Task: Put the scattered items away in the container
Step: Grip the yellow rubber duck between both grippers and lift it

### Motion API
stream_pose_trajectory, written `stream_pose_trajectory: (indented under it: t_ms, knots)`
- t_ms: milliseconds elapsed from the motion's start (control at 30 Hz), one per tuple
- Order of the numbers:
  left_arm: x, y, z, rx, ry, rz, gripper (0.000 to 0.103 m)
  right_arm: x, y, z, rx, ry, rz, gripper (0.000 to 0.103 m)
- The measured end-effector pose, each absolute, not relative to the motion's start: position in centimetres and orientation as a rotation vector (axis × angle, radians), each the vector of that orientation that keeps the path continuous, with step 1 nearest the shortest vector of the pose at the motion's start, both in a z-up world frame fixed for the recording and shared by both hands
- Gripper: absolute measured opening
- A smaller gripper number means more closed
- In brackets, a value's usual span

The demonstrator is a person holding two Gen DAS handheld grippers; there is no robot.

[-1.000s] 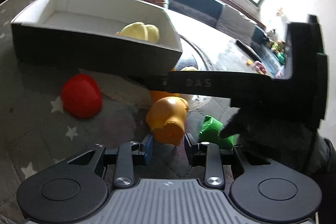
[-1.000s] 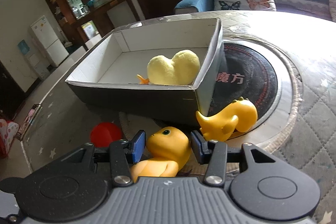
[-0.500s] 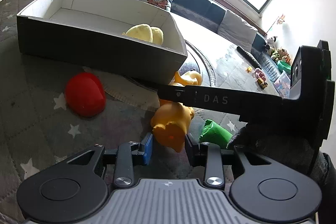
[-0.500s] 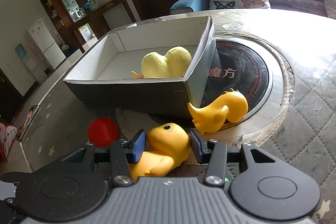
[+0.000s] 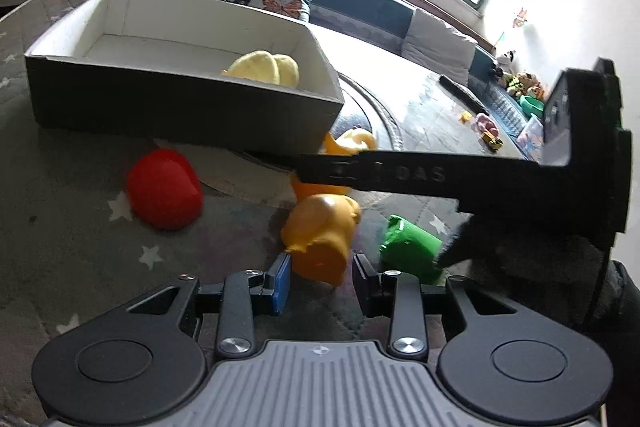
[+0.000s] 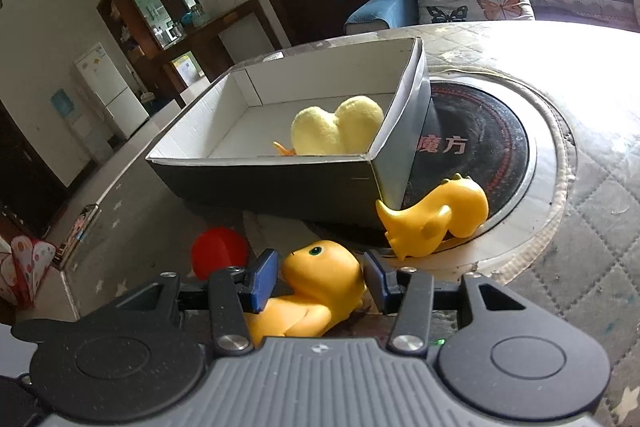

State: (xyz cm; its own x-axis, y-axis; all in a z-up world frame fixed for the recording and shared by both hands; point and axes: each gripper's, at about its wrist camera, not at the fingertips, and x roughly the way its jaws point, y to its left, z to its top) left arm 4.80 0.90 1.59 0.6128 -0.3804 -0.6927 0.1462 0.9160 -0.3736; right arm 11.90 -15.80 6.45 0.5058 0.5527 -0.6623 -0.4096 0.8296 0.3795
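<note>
Since a moment ago your right tool [image 6: 320, 281] has lifted slightly with its fingers bracketing the orange dinosaur's [image 6: 320, 271] head on the desk [image 6: 592, 227], so clamp fully before carrying it over the box [image 6: 280, 183] wall, left tool [image 5: 320, 279] apart.

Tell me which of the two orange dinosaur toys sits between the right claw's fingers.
The green-eyed orange dinosaur, lying between the right claw fingers. The other orange dinosaur lies farther off, beside the box corner.
</note>
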Motion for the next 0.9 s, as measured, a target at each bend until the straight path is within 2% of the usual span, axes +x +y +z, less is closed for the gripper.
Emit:
stream_pose_trajectory:
  t_ms: [567,800,900]
  knots:
    - [6.6,0.2,1.9,-0.263,0.857,-0.296,0.037,12.5,-16.5,5.7,0.185,0.904,0.594,0.046]
    - [7.7,0.4,1.2,-0.301,0.89,-0.303,0.045,12.8,-16.1,5.6,0.176,0.906,0.587,0.046]
    - [7.8,0.7,1.0,-0.326,0.895,-0.316,0.044,12.6,-16.1,5.7,0.17,0.901,0.584,0.046]
